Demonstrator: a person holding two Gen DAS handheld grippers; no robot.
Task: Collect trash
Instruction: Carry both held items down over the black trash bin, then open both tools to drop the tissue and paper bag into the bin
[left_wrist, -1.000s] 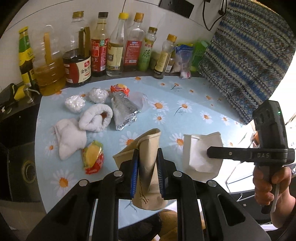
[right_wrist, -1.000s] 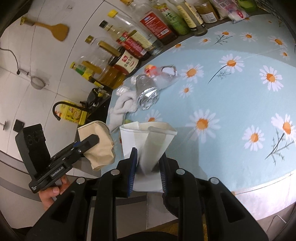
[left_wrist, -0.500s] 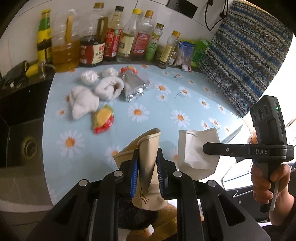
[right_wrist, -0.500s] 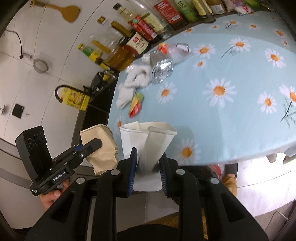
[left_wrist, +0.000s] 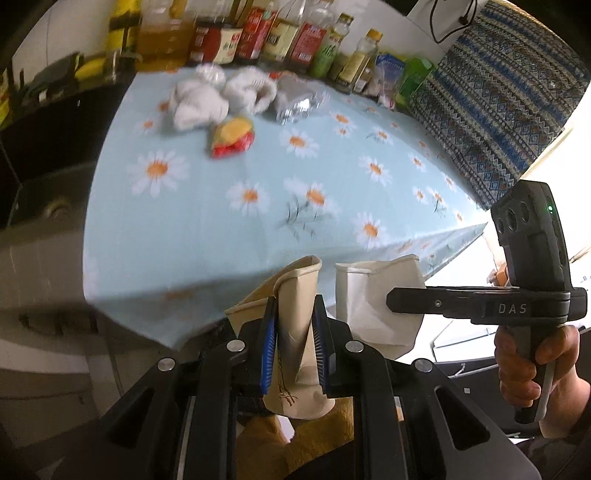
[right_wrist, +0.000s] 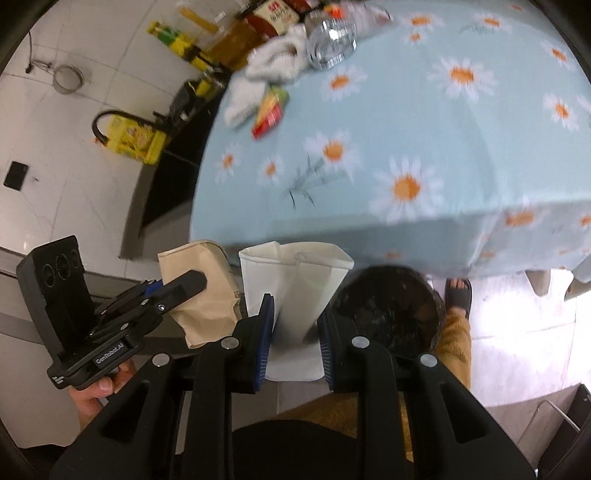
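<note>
Paper cups crushed flat — my left tongs (left_wrist: 294, 341) pinch tan cup (left_wrist: 295, 314), right tongs (right_wrist: 295, 341) white cup (right_wrist: 295, 284); bin (right_wrist: 388, 310) at three o'clock — ready to drop.

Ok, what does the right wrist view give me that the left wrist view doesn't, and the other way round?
Only the right wrist view shows the dark bin under the table edge, a sandalled foot beside it and the yellow bag by the wall. Only the left wrist view shows the patterned cushion and the full bottle row. Both show the left gripper shut on the tan paper cup, the right gripper shut on the white paper cup, and the red-yellow wrapper on the daisy tablecloth.
</note>
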